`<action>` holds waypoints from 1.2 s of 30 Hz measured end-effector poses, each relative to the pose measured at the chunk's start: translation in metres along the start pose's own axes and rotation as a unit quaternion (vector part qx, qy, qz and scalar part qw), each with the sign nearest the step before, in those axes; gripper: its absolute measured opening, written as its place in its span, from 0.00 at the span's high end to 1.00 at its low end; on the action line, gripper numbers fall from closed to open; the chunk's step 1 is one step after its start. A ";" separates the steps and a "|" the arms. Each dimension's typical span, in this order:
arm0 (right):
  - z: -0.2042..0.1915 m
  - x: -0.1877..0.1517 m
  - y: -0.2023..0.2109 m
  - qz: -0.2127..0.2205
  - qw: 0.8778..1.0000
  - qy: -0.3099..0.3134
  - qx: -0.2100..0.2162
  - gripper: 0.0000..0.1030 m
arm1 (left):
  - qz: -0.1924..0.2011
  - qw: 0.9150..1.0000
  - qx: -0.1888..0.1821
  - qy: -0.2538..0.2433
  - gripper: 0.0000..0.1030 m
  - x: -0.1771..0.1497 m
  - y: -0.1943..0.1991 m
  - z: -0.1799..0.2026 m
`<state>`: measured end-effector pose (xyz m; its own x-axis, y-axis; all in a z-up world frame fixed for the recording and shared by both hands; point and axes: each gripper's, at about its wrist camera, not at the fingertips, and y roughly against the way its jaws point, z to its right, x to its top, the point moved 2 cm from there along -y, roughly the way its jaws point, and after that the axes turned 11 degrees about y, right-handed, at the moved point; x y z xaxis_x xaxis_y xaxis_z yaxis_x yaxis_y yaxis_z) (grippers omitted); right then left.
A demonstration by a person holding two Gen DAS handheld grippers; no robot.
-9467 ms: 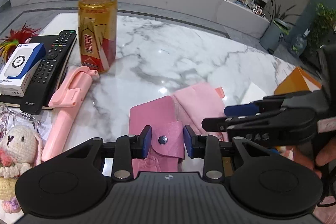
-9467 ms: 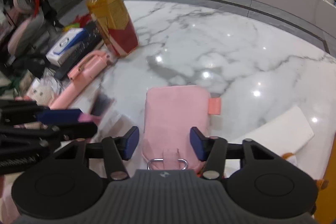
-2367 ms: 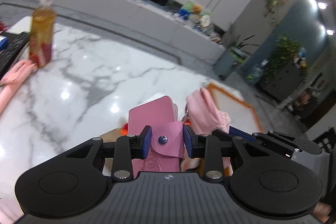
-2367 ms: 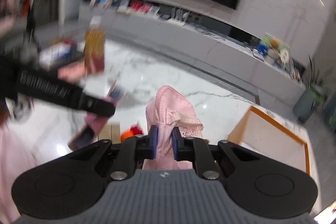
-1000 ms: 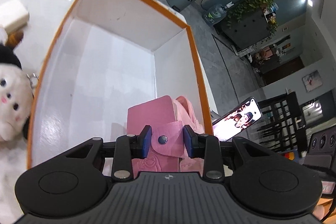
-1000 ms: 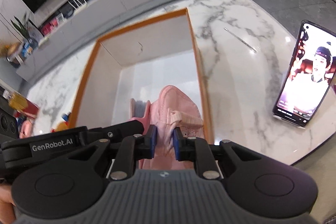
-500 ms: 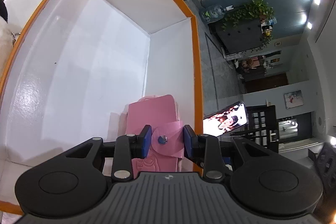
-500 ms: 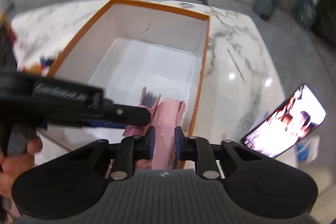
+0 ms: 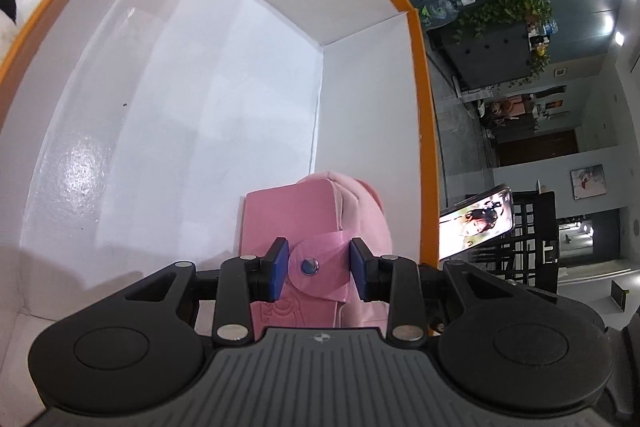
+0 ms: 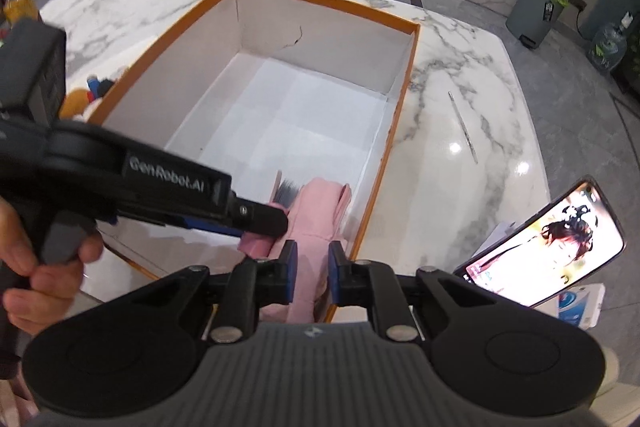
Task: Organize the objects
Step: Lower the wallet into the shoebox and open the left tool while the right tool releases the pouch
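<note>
**Two pink items being held inside the orange-rimmed box**

The left hand-held gripper (image 9: 318, 269) is clamping a pink wallet (image 9: 290, 217) — smooth, leather-like, flat and rectangular, with a rounded strap closed by a metal snap sitting between the blue pads. The wallet is standing on edge inside the box (image 9: 418, 75), close to the near corner by the right-hand wall. In the right wrist view the same gripper (image 10: 264, 219) is reaching in from the left, a person's hand (image 10: 44, 267) wrapping around its grip.

The right hand-held gripper (image 10: 312, 277) is pinching a pink pouch (image 10: 318, 213) of soft, matte, slightly fuzzy cloth; its jaws are standing very narrow with a fold of the fabric squeezed between them. The pouch is hanging just beside the wallet, against the box's right wall, bulging out behind the wallet in the left wrist view (image 9: 366, 211).

The box is rigid card, glossy white inside, with a bright orange rim and a fine crack across the far wall. It is sitting on a polished grey-veined marble table (image 10: 472, 99), where a lit phone (image 10: 548, 247) is leaning propped at the right.

The lower ends of both pink items are hidden behind the gripper bodies, so whether they are touching the box floor cannot be told. A plush toy (image 10: 86, 99) past the box's left wall is only partly showing.
</note>
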<state>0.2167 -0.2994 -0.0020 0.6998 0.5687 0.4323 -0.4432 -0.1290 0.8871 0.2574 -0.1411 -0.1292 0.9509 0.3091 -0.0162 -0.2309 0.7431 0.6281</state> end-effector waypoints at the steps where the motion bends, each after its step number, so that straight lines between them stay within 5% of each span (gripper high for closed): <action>1: 0.001 0.000 0.000 0.000 1.000 -0.004 0.005 0.84 | 0.000 1.000 0.001 0.000 0.62 0.000 0.000 0.000; 12: -0.005 0.001 -0.001 -0.004 1.000 0.012 0.005 0.75 | 0.002 0.998 0.031 -0.055 0.56 -0.004 0.003 0.012; 21: -0.006 0.001 -0.001 -0.003 1.000 0.015 0.004 0.71 | 0.010 0.987 0.087 -0.138 0.64 -0.013 0.009 0.032; 30: -0.007 -0.002 -0.005 -0.008 1.000 0.014 0.008 0.69 | -0.007 0.993 0.053 -0.109 0.64 -0.006 0.006 0.022; 36: -0.008 -0.002 -0.004 -0.007 1.000 0.015 0.009 0.67 | -0.001 0.995 0.034 -0.091 0.46 -0.005 0.011 0.023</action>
<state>0.2126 -0.2936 -0.0081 0.6886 0.5949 0.4146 -0.4234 -0.1343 0.8959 0.2551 -0.1477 -0.1041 0.9743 0.1907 0.1196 -0.2204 0.6995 0.6799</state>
